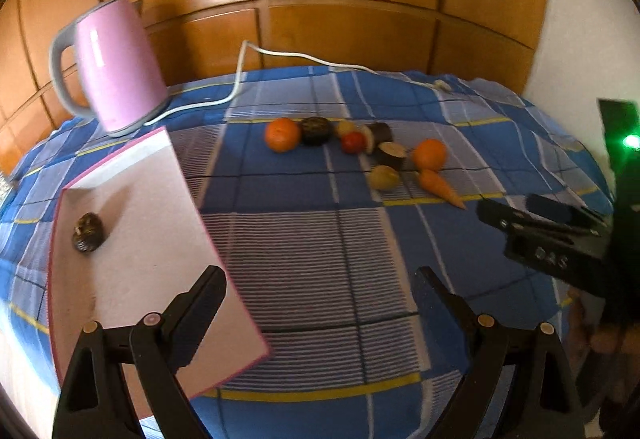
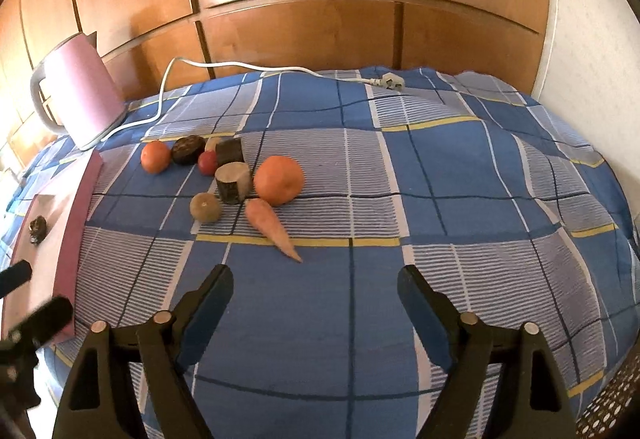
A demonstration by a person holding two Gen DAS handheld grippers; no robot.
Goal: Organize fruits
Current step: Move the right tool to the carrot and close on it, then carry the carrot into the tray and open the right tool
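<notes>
A cluster of produce lies on the blue checked cloth: two oranges (image 2: 279, 180) (image 2: 155, 156), a carrot (image 2: 272, 228), a small red tomato (image 2: 207, 162), a yellowish round fruit (image 2: 205, 208), and dark cut pieces (image 2: 233, 182) (image 2: 188, 149). A pink-rimmed box (image 1: 152, 239) at the left holds one dark fruit (image 1: 88, 232). My left gripper (image 1: 320, 287) is open and empty, above the cloth beside the box. My right gripper (image 2: 316, 285) is open and empty, just short of the carrot's tip; it also shows in the left wrist view (image 1: 536, 219).
A pink kettle (image 1: 116, 67) stands at the back left, its white cord (image 1: 240, 79) running across the cloth to a plug (image 2: 390, 81). Wooden panelling is behind. The cloth-covered surface drops away at the right and front edges.
</notes>
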